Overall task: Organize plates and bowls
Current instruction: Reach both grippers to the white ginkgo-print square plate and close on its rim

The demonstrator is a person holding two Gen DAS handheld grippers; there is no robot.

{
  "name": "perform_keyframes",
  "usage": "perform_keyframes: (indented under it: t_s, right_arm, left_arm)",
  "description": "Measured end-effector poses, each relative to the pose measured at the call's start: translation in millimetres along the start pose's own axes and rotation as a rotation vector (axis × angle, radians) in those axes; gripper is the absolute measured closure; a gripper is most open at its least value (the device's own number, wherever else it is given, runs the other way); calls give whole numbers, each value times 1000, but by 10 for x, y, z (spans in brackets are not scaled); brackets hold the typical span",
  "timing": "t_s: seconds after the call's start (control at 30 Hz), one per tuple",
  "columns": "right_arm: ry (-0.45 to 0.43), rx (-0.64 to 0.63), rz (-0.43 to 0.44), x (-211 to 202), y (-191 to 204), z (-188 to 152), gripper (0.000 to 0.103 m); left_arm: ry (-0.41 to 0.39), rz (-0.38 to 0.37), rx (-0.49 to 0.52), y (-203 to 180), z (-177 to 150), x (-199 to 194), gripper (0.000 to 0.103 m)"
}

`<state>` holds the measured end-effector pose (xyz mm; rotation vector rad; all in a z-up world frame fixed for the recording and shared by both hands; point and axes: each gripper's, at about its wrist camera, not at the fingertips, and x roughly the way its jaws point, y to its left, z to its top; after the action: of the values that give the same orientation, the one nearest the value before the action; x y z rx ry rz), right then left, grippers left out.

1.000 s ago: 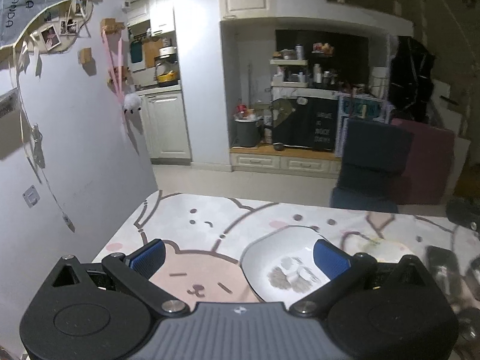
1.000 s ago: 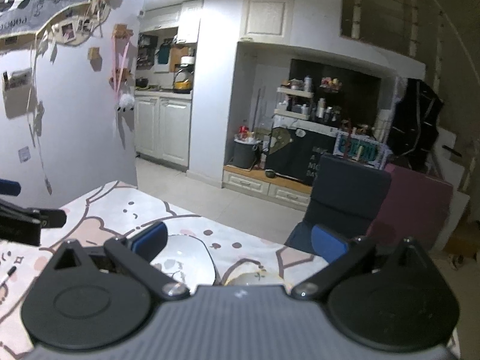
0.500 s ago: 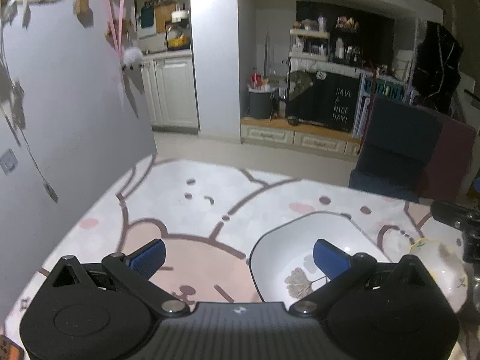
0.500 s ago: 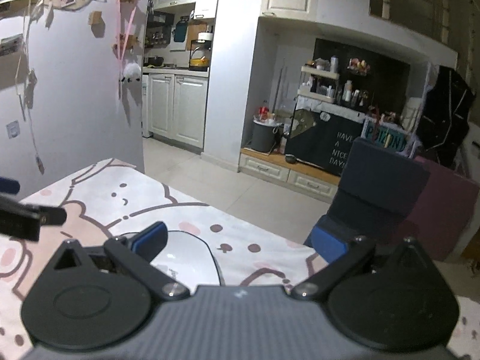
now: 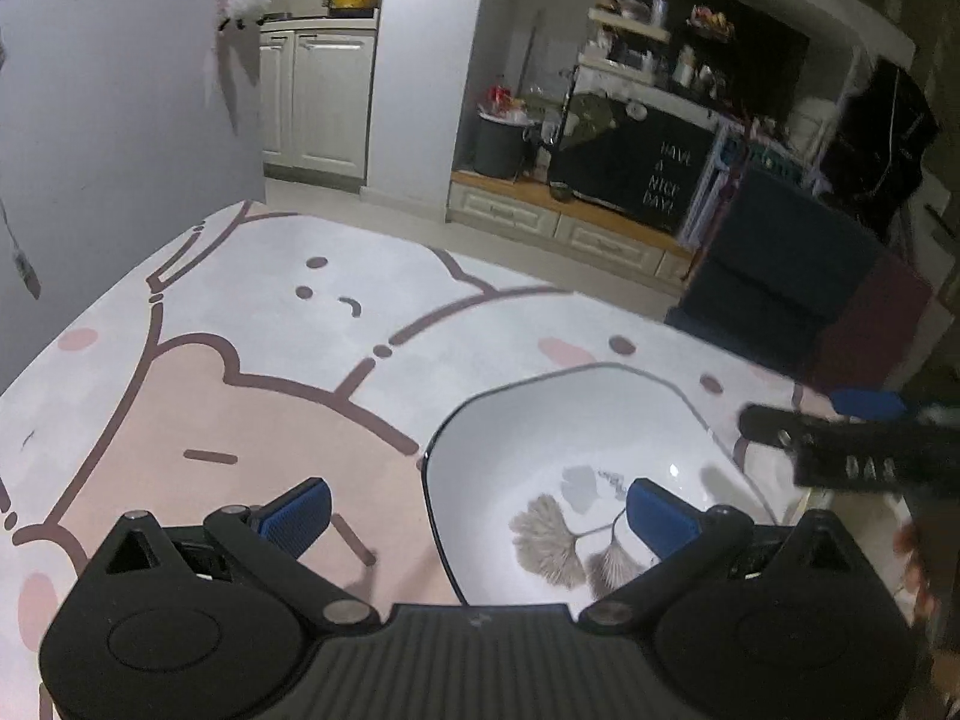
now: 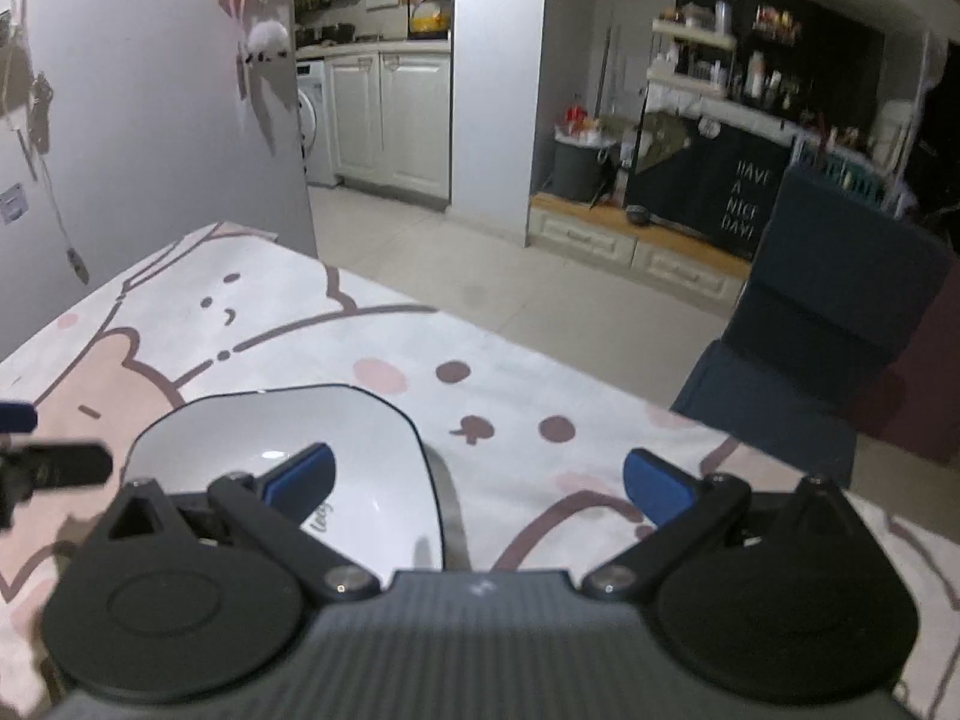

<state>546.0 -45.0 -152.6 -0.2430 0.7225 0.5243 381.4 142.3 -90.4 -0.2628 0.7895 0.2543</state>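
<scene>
Left gripper point(image 5: 477, 510): fingers spread wide, astride the plate point(image 5: 576, 450) rim.
Right gripper point(image 6: 477, 480): fingers apart, likewise empty.
Risk: both closing on one plate could collide or skid it across the table point(image 5: 240, 372).

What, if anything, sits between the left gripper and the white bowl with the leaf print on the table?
Nothing visible does. The left gripper is open right at the white bowl, its right finger over the bowl's inside and its left finger over the bear-print tablecloth. The right gripper, also open, flanks the bowl's other side.
</scene>
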Motion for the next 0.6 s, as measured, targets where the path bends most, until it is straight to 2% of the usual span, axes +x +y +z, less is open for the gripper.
perform_keyframes:
  t_s: [0.07,0.2,0.23,0.33,0.4,0.43,0.5,0.6]
  right_arm:
    - [36,18,40,102,-59,10,3]
    - [118,40,101,340,-116,10,28]
    - [135,42,112,339,-104,-14,31]
    - [189,71,183,417,-142,-36,47]
    - [207,95,200,483,-143,-46,63]
    - [211,104,202,497,-134,-50,67]
    - [224,114,213,511,-115,-70,86]
    - [231,76,190,509,-33,-82,87]
  left_arm:
    - [14,8,-4,1,-25,42,0]
    - [85,-2,-97,134,-64,167,0]
    - [91,-15,-127,182,-77,186,0]
    - [122,-71,-200,295,-107,254,0]
    - [149,-99,-244,364,-134,297,0]
    - [154,-111,-254,385,-145,311,0]
    - [161,-129,-258,410,-157,338,1]
    - [158,-142,-248,420,-157,362,6]
